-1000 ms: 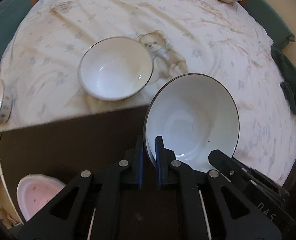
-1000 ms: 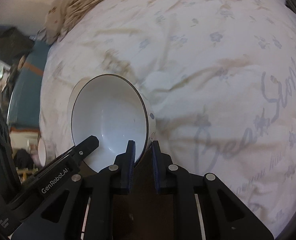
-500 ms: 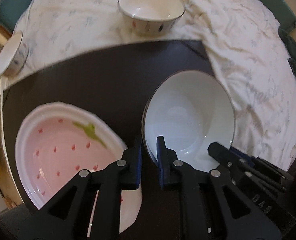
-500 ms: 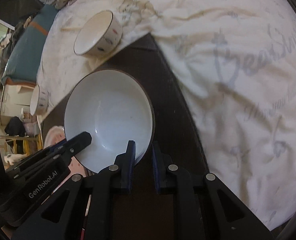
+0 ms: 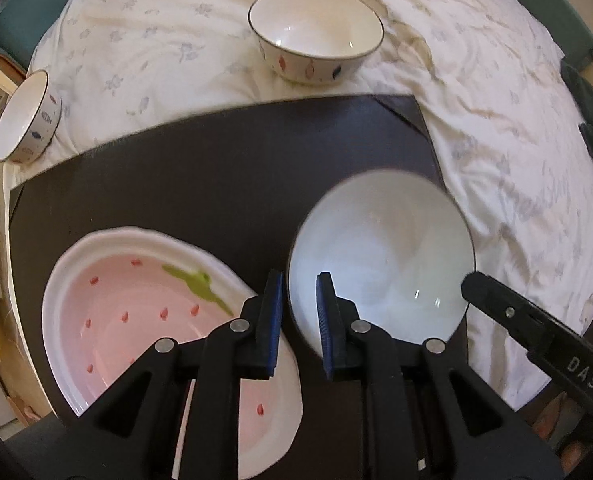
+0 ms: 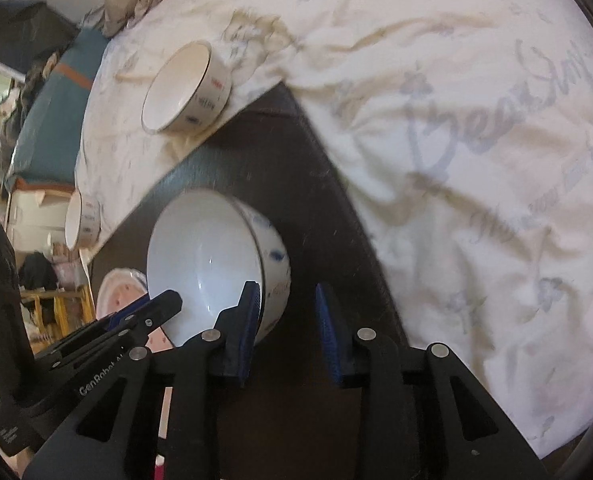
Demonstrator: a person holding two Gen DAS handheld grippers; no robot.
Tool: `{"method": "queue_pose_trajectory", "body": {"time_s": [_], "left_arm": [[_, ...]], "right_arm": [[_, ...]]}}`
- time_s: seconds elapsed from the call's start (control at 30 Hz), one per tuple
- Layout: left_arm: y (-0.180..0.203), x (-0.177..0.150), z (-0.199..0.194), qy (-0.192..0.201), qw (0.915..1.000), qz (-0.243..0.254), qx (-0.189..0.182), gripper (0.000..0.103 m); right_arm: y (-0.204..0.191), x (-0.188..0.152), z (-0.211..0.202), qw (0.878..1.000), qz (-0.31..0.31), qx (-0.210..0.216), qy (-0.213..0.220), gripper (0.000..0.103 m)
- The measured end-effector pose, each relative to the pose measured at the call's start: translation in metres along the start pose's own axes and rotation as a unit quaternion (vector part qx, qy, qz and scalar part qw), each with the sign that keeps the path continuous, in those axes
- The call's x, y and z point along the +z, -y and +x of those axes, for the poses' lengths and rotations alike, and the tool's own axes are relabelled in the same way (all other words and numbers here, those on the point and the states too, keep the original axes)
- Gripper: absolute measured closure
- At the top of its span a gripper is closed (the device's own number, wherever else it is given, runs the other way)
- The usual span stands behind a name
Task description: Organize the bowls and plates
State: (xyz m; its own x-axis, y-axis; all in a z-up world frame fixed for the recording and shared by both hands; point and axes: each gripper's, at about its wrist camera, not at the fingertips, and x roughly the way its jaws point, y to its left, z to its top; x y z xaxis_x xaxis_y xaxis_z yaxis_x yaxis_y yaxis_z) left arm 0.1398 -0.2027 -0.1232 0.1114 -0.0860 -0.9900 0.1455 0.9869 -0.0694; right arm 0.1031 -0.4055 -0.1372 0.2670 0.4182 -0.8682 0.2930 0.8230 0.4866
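Left wrist view looks straight down on a dark mat [image 5: 224, 184] spread over a white printed bedsheet [image 5: 496, 92]. The left tool [image 5: 299, 320] has the near rim of a white bowl [image 5: 380, 264] between its blue pads, and its jaws are opening; a gap shows on either side of the rim, so the pads no longer press it. The bowl sits on the mat, just beside a pink strawberry-pattern plate [image 5: 136, 320] to its left. The right tool [image 5: 536, 332] reaches the bowl's opposite rim from the lower right.

Right wrist view shows the right tool [image 6: 288, 332] with its jaws opening too; the bowl [image 6: 204, 264] rim lies by the left pad, well clear of the right one, released. Two patterned bowls stand on the bedsheet beyond the mat: one near its far edge [image 5: 316, 32], one at the left [image 5: 26, 120]
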Motion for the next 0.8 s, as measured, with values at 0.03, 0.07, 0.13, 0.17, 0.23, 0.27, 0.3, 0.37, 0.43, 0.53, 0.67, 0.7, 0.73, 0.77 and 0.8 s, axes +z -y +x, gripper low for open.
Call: {"method": "queue_pose_trajectory", "body": {"time_s": [0.03, 0.07, 0.13, 0.17, 0.23, 0.27, 0.3, 0.37, 0.43, 0.53, 0.67, 0.7, 0.73, 0.77, 0.8], "left_arm": [[0.002, 0.006, 0.003, -0.001, 1.0000, 0.004, 0.004, 0.089], [0.003, 0.009, 0.005, -0.003, 0.9999, 0.009, 0.006, 0.089], [0.005, 0.016, 0.009, -0.007, 0.9999, 0.013, 0.007, 0.089], [0.006, 0.019, 0.011, -0.007, 0.9998, 0.015, 0.009, 0.089], [0.008, 0.020, 0.012, -0.005, 0.9997, 0.022, 0.014, 0.089], [0.010, 0.021, 0.013, -0.006, 0.9994, 0.027, 0.019, 0.089], [0.012, 0.021, 0.015, -0.007, 0.9991, 0.034, 0.024, 0.089], [0.014, 0.022, 0.019, -0.009, 0.9987, 0.042, 0.026, 0.089], [0.014, 0.023, 0.027, -0.019, 0.9986, 0.045, 0.024, 0.089], [0.011, 0.023, 0.038, -0.034, 0.9983, 0.041, 0.024, 0.089], [0.013, 0.025, 0.044, -0.038, 0.9986, 0.035, 0.014, 0.090], [0.017, 0.026, 0.043, -0.035, 0.9985, 0.038, 0.017, 0.090], [0.021, 0.026, 0.042, -0.036, 0.9984, 0.042, 0.012, 0.090], [0.026, 0.027, 0.042, -0.039, 0.9982, 0.046, 0.006, 0.090], [0.032, 0.027, 0.042, -0.042, 0.9977, 0.053, 0.005, 0.090]], "right_arm": [[0.003, 0.003, -0.001, 1.000, 0.007, 0.006, 0.002, 0.070], [0.003, 0.006, -0.001, 1.000, 0.009, 0.010, 0.002, 0.070], [0.003, 0.010, -0.001, 1.000, 0.010, 0.015, 0.002, 0.070], [0.004, 0.011, 0.001, 1.000, 0.015, 0.020, 0.001, 0.070], [0.008, 0.013, 0.005, 0.999, 0.024, 0.029, -0.004, 0.070], [0.006, 0.014, 0.006, 0.999, 0.022, 0.029, -0.004, 0.070], [0.004, 0.014, 0.008, 0.999, 0.018, 0.027, -0.006, 0.070], [0.000, 0.016, 0.012, 1.000, 0.006, 0.015, -0.009, 0.070], [-0.004, 0.018, 0.017, 1.000, -0.004, 0.004, -0.011, 0.070], [-0.008, 0.019, 0.025, 1.000, -0.016, -0.012, -0.017, 0.071], [-0.013, 0.018, 0.040, 0.998, -0.036, -0.033, -0.034, 0.074], [-0.014, 0.018, 0.042, 0.998, -0.040, -0.037, -0.035, 0.074], [-0.015, 0.018, 0.043, 0.998, -0.044, -0.040, -0.034, 0.076], [-0.015, 0.018, 0.043, 0.998, -0.046, -0.042, -0.034, 0.078], [-0.015, 0.018, 0.042, 0.997, -0.045, -0.047, -0.034, 0.079]]}}
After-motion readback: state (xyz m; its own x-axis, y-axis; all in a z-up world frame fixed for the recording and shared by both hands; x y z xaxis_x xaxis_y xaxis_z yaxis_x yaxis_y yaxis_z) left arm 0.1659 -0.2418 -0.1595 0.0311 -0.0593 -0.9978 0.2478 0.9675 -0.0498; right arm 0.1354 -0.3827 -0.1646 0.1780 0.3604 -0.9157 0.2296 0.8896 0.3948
